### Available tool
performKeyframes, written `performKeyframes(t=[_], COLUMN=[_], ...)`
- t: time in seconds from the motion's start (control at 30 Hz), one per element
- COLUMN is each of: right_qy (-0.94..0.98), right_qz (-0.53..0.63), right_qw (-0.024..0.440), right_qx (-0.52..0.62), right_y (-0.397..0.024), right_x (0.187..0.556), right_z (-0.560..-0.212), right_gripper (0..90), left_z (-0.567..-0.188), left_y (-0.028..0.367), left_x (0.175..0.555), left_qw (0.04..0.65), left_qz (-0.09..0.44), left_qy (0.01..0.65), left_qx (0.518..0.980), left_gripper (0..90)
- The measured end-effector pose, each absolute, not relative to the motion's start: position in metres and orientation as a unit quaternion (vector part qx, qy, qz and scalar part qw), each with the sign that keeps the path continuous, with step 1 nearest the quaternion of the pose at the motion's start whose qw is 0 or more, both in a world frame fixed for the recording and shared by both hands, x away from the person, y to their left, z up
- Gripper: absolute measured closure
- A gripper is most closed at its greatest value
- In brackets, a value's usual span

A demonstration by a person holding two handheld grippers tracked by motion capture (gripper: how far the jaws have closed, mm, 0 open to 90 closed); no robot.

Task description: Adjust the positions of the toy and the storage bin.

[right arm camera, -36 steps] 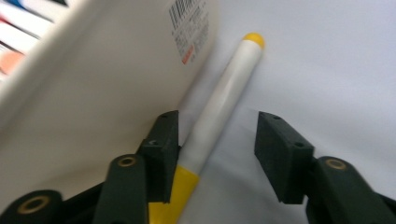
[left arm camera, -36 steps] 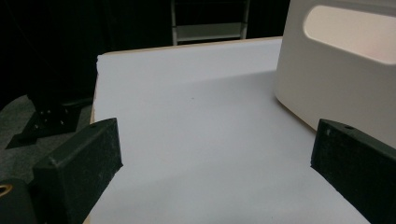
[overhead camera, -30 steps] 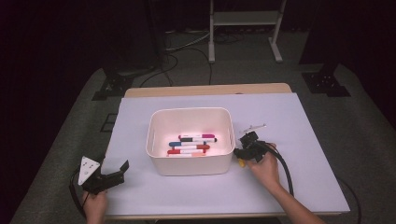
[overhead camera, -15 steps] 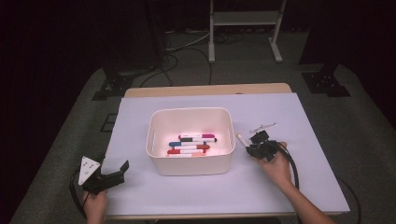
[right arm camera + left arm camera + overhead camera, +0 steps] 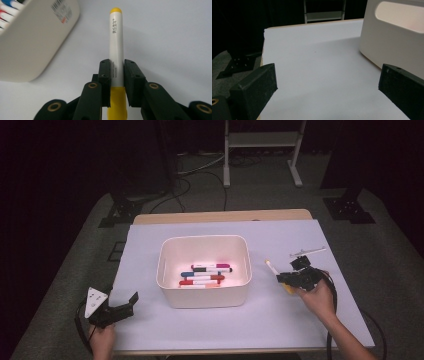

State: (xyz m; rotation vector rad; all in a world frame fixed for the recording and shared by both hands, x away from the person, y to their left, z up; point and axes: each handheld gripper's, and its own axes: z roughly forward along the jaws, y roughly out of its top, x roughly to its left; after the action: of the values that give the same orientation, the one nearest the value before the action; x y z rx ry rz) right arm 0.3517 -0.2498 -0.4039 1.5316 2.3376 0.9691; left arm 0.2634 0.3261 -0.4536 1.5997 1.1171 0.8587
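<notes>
The yellow marker (image 5: 116,47) is pinched between the two jaws of the right tool (image 5: 296,278), which grip its white barrel just above the yellow cap end; its small yellow tip points away from the tool. In the high view the marker (image 5: 272,268) sticks out toward 10 o'clock from the tool, lifted off the counter (image 5: 280,320), just beside the right wall of the white bin (image 5: 204,292), at about 3 o'clock from it. The right tool's jaws have just been closing, with the marker between them. Inside the bin lie several markers (image 5: 205,275) with red, blue, black and pink caps. The left tool (image 5: 112,310) rests at 8 o'clock from the bin, near the counter's front left corner, its jaws spread wide with nothing between them.
</notes>
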Motion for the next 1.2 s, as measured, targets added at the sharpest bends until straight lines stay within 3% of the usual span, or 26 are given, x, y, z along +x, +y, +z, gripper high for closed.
performKeyframes(t=[0.57,0.73,1.2], right_qy=[0.789,0.8,0.833], right_qz=[0.398,0.416,0.436], right_qw=[0.08,0.067,0.023], right_qx=[0.461,0.427,0.339], right_y=[-0.254,-0.238,-0.181], right_x=[0.341,0.34,0.342], right_z=[-0.318,-0.288,-0.246], right_gripper=[76.1,76.1,76.1], left_z=[-0.454,-0.453,-0.453], left_y=[0.326,0.325,0.326], left_x=[0.263,0.264,0.264], left_qw=[0.481,0.478,0.478], left_qz=[0.355,0.355,0.351], left_qy=[0.458,0.459,0.462], left_qx=[0.658,0.659,0.66], left_gripper=[0.5,0.5,0.5])
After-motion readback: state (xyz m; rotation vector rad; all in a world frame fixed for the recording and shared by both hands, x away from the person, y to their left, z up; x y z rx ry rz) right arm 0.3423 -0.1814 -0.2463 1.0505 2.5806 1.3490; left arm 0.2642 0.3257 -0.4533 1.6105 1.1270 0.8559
